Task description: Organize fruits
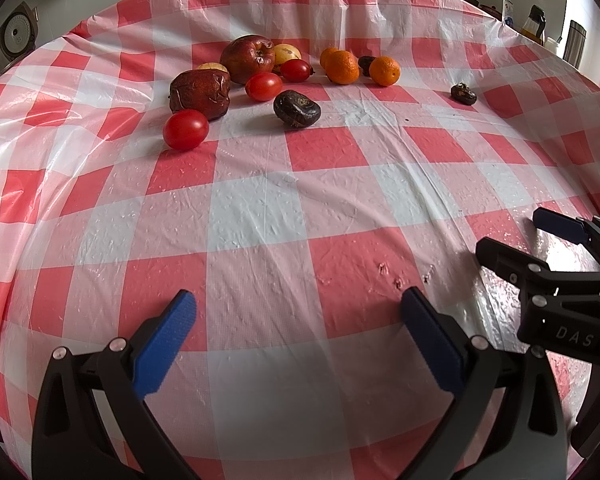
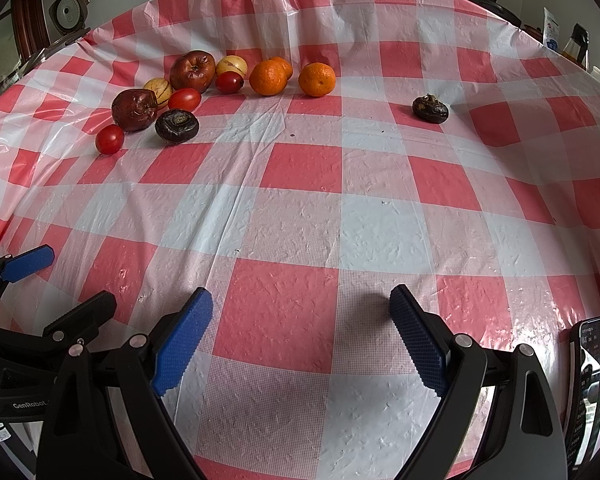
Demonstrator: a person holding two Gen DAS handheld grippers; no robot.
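Fruits lie in a cluster at the far left of the checked tablecloth (image 2: 300,312): two wrinkled red apples (image 2: 192,70) (image 2: 134,109), several red tomatoes (image 2: 109,139), two yellow fruits (image 2: 231,66), several oranges (image 2: 317,79) and a dark brown fruit (image 2: 177,125). Another dark fruit (image 2: 430,109) lies alone at the far right. In the left wrist view I see the apple (image 1: 253,58), the oranges (image 1: 342,67) and the lone dark fruit (image 1: 463,93). My left gripper (image 1: 298,340) and right gripper (image 2: 302,336) are open and empty, low over the near table, far from the fruits.
A phone (image 2: 588,392) lies at the near right table edge. Bottles and a carton (image 1: 534,20) stand beyond the far right edge. A round appliance (image 2: 69,11) sits at the far left. Each gripper shows in the other's view (image 1: 532,240) (image 2: 40,280).
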